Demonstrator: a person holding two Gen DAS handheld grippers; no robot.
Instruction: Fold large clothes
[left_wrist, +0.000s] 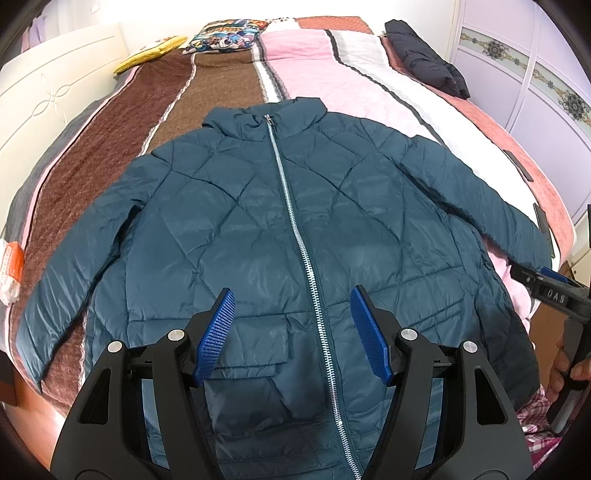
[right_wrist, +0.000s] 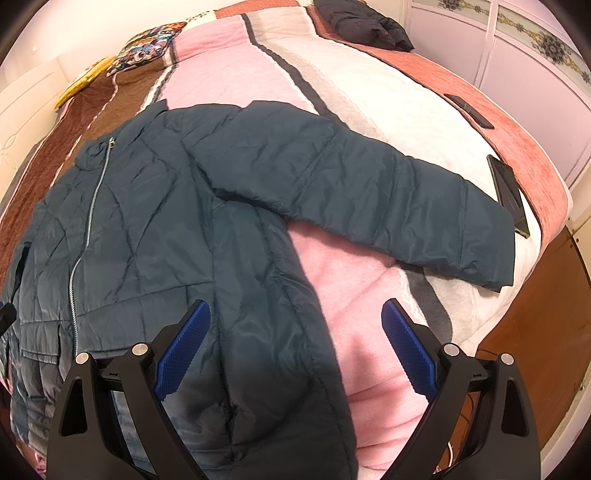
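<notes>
Looking at a striped bedspread (left_wrist: 306, 62) filling both views, with a teal puffer jacket (left_wrist: 258, 229) spread front-up across the middle of the left wrist frame, zipped, collar toward the top, hem running under the bottom edge. Still the very start of folding by the look of it: nothing folded over yet, both sleeves lying out flat. Right sleeve (right_wrist: 388, 195) stretching toward the right edge of the right wrist frame, cuff ending just beside a dark phone (right_wrist: 511, 194). Left gripper (left_wrist: 295, 336) hanging over the lower front at bottom centre, jaws wide apart, holding nothing. Right gripper (right_wrist: 295, 343) also spread wide and empty, over the jacket's side edge at bottom centre. Probably next: closing on that sleeve or the side seam and bringing it in across the zipper (left_wrist: 295, 229), pinching only slippery shell fabric without bunching the padding
</notes>
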